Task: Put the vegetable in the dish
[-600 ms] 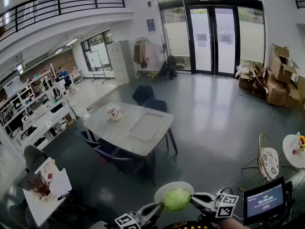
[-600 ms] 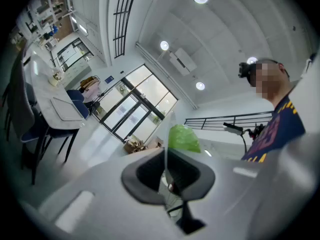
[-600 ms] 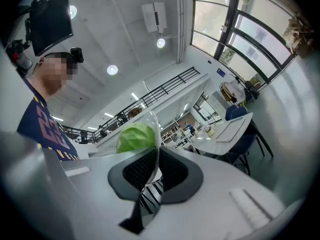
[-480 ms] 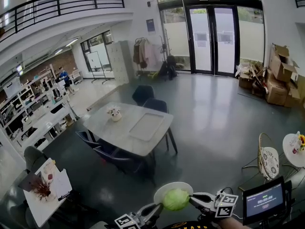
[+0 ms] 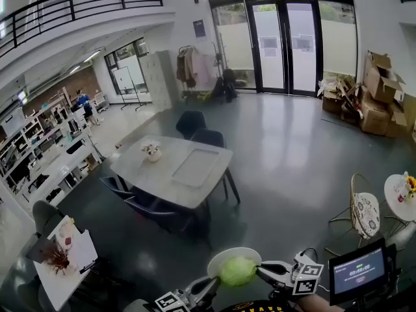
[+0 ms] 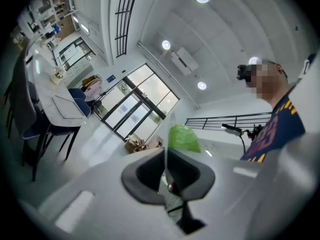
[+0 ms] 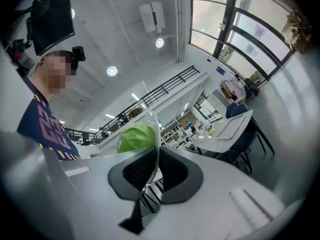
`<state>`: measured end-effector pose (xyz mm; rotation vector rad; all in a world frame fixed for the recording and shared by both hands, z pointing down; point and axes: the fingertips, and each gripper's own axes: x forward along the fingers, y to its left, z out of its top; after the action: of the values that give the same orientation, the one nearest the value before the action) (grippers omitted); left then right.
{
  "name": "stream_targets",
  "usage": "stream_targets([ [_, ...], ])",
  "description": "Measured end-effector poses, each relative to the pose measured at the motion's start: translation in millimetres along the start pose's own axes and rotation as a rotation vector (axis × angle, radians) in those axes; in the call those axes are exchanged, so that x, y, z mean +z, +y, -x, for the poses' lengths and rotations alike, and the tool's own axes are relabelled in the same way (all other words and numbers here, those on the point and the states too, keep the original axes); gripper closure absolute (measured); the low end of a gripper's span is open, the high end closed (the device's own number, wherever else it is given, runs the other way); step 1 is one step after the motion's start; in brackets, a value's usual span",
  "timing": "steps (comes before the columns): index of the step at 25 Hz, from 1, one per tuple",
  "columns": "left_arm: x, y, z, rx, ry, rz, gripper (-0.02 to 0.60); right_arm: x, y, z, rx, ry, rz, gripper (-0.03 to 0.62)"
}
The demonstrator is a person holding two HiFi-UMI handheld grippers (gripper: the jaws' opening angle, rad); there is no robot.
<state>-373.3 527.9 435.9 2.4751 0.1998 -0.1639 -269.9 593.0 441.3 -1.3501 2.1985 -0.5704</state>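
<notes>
A round, pale green vegetable (image 5: 237,271), like a small cabbage, lies in a white dish (image 5: 225,257) held in the air at the bottom of the head view. My left gripper (image 5: 212,283) is shut on the dish's near-left rim. My right gripper (image 5: 260,269) is shut on its right rim. In the left gripper view the jaws (image 6: 166,152) pinch the thin rim of the dish (image 6: 171,123), with the vegetable (image 6: 183,138) just beyond. The right gripper view shows the same: the gripper (image 7: 155,153) clamped on the dish (image 7: 153,121), the vegetable (image 7: 135,137) inside it.
Far below stand a large grey table (image 5: 170,172) with dark chairs, a small table with papers (image 5: 62,255) at the left, a wire chair (image 5: 364,216) and a small round table (image 5: 398,201) at the right. A monitor (image 5: 358,272) sits close by my right gripper.
The dish, the vegetable and both grippers keep their hold and drift only slightly left. The head view has shifted a little over the room.
</notes>
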Motion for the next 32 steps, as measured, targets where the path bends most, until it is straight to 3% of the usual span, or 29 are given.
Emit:
stream_targets([
  [13,-30,2,-18,0.007,0.044,0.064,0.566,-8,-15,32,-0.025,-0.021,-0.050,0.569],
  [22,-46,-8,-42,0.052,0.088,0.024,0.566,-2,-32,61,-0.012,-0.024,-0.094,0.568],
  [32,-62,-1,-50,0.112,0.078,0.045,0.566,-9,-46,75,0.018,0.040,-0.140,0.566],
])
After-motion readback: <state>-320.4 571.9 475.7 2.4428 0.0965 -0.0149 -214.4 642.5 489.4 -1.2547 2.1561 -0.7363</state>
